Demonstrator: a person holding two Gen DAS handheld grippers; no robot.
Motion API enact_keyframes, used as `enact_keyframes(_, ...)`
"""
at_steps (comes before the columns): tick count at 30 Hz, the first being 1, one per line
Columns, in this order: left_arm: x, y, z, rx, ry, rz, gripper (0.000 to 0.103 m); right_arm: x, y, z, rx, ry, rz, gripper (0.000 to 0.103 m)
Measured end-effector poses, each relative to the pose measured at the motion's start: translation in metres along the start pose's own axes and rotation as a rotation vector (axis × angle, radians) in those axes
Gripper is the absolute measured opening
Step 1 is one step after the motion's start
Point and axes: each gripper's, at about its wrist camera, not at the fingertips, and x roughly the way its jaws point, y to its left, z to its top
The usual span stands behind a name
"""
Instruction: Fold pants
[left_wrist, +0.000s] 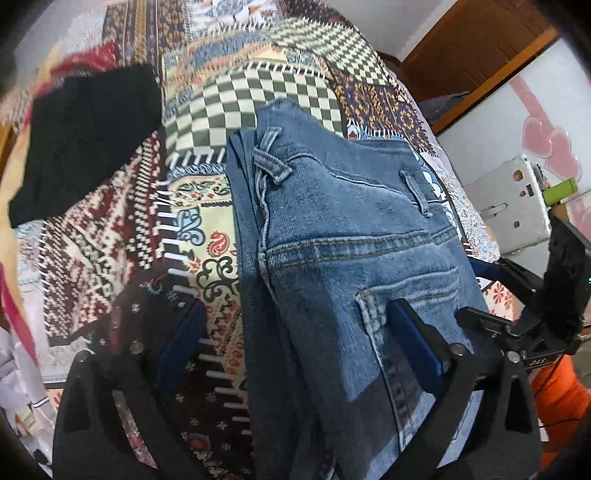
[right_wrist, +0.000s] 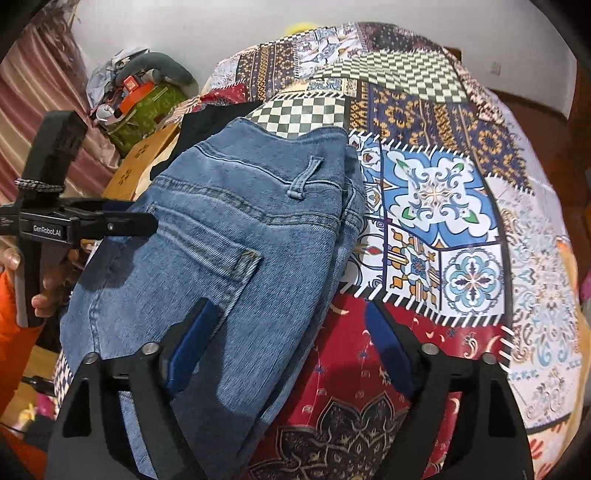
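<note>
One pair of blue denim jeans (left_wrist: 332, 236), folded into a compact stack, lying on a patchwork-print bedspread (left_wrist: 207, 206) of checkerboard, floral tile and red paisley panels. Waistband end faces away from the person; belt loops, yoke seam and a back pocket lie uppermost. Darker folded layers show along the stack's left edge in the left wrist view.

Two hand-held grippers, both over the near end of the jeans:
- Left gripper (left_wrist: 295, 343): jaws spread wide, released. One blue pad sits over the bedspread left of the stack, the other over the denim near the pocket; the pads do not press on the cloth.
- Right gripper (right_wrist: 291, 343): jaws likewise apart, released. Left pad lies over the denim, right pad over the red paisley panel beside the stack's edge; nothing clamped.

The left gripper also appears at the left margin of the right wrist view, with the person's fingers (right_wrist: 48, 291) around its handle and an orange sleeve (right_wrist: 11, 332) below.

Other items: one black garment (left_wrist: 88, 147) on the bedspread, beyond and left of the jeans; a heap of mixed belongings (right_wrist: 144, 99) against the white wall.
</note>
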Motion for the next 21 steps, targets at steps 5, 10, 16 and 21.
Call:
enact_keyframes(5, 0.012, -0.014, 0.009, 0.053, 0.050, -0.019, 0.102, 0.018, -0.013, 0.006, 0.102, 0.044, 0.128, 0.086)
enact_keyframes(10, 0.024, -0.029, 0.015, 0.088, 0.056, -0.023, 0.103, 0.030, -0.009, 0.016, 0.102, 0.056, 0.199, 0.087)
enact_keyframes(16, 0.028, -0.026, 0.021, 0.044, 0.035, -0.045, 0.092, 0.039, -0.005, 0.027, 0.120, 0.058, 0.227, 0.072)
enact_keyframes(21, 0.015, -0.032, 0.015, 0.046, -0.004, 0.026, 0.075, 0.032, -0.012, 0.032, 0.149, 0.067, 0.210, 0.041)
